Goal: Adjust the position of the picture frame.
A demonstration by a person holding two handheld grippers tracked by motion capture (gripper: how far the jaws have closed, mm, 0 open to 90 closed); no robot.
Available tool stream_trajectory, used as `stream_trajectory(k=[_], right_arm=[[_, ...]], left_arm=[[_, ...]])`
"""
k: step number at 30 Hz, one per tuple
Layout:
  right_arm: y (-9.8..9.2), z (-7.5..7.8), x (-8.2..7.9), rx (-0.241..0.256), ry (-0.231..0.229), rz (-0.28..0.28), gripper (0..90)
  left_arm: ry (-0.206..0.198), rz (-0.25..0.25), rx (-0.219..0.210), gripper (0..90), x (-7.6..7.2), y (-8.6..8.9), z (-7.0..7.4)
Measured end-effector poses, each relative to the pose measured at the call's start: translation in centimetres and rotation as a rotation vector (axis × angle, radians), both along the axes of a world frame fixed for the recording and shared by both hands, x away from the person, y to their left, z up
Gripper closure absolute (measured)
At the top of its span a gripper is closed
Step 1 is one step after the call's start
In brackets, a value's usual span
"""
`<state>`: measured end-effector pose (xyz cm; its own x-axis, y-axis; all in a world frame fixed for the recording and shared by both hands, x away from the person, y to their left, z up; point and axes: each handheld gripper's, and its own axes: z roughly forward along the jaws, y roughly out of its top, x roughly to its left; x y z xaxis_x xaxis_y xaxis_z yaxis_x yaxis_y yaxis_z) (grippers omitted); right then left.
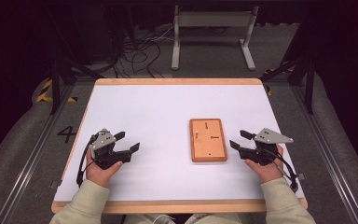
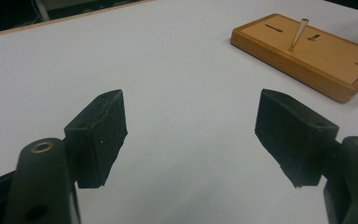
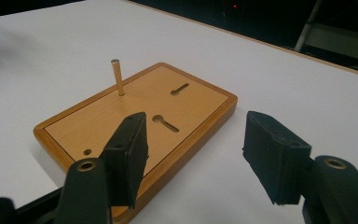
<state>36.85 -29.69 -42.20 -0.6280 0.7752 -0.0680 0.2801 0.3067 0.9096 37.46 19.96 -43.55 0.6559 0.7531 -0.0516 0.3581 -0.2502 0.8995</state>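
**Both grippers idle beside a wooden peg board**

A wooden board lies flat on the white table, right of centre. One thin peg stands upright in it, near two keyhole-shaped slots. The left gripper rests well to the board's left, jaws spread apart and holding nothing. The right gripper sits just beside the board's right edge, jaws likewise released. On the floor left of the table, a "4" is marked
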Motion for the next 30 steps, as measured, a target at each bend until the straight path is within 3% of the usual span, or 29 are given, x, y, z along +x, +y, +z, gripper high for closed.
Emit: stream_trajectory(k=[10, 16, 22, 27, 30], right_arm=[[0.0, 0.1, 0.1, 0.007, -0.010, -0.005, 41.7], [-0.2, 1.7, 1.0, 0.035, -0.023, 0.000, 42.3], [-0.2, 3.4, 2.2, 0.042, 0.011, 0.017, 42.8], [-0.2, 4.3, 3.4, 0.045, 0.053, 0.001, 50.0], [-0.1, 4.6, 4.2, 0.016, 0.062, -0.006, 53.5]], left_arm=[[0.002, 0.000, 0.002, 25.2, 0.0, 0.0, 0.0], [0.004, 0.003, 0.010, 25.2, 0.0, 0.0, -0.1], [0.007, 0.009, 0.005, 25.2, 0.0, 0.0, -0.1], [0.011, 0.010, 0.002, 25.1, -0.1, 0.1, -0.1], [0.005, 0.005, 0.008, 25.2, 0.0, 0.2, -0.1]])
